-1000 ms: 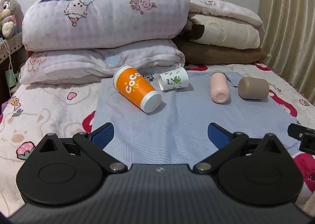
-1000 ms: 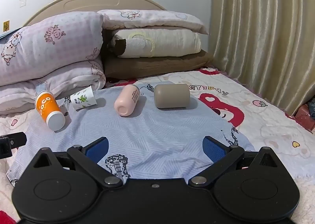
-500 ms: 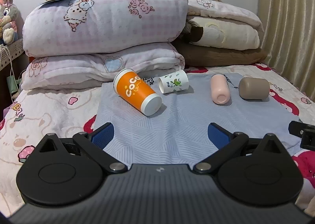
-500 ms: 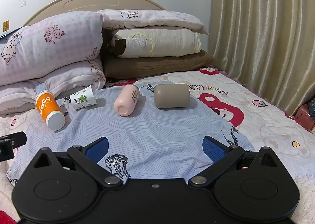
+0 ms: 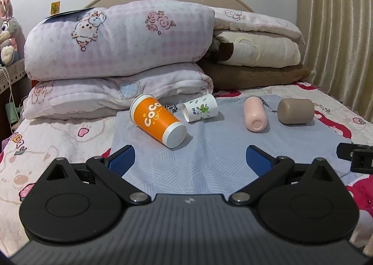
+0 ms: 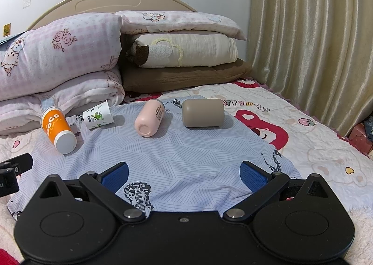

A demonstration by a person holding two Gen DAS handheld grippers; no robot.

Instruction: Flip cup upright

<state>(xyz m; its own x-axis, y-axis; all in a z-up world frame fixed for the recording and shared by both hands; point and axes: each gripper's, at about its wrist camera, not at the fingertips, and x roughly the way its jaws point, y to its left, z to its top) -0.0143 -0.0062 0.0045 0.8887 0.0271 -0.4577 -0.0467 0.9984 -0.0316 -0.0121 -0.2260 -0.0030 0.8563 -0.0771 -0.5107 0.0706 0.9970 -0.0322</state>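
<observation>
Several cups lie on their sides on a blue-grey patterned cloth [image 5: 209, 157] on the bed. An orange "COCO" paper cup [image 5: 157, 120] lies with its white base toward me; it also shows in the right wrist view [image 6: 58, 128]. Beside it lie a small white cup with green print [image 5: 200, 111] [image 6: 98, 116], a pink cup [image 5: 255, 113] [image 6: 150, 118] and a brown cup [image 5: 296, 111] [image 6: 202, 113]. My left gripper [image 5: 190, 160] is open and empty, just short of the orange cup. My right gripper [image 6: 184, 173] is open and empty, short of the pink and brown cups.
Folded quilts and pillows [image 5: 116, 50] [image 6: 181, 50] are stacked behind the cups against the headboard. A curtain [image 6: 310, 32] hangs along the right side. A plush toy [image 5: 8, 32] sits at the far left. Each gripper's edge shows in the other's view [image 5: 356, 156] [image 6: 14, 169].
My left gripper has moved slightly forward toward the orange cup, which now looks a little larger and lower in view. The right gripper has barely moved. No cup has moved.
</observation>
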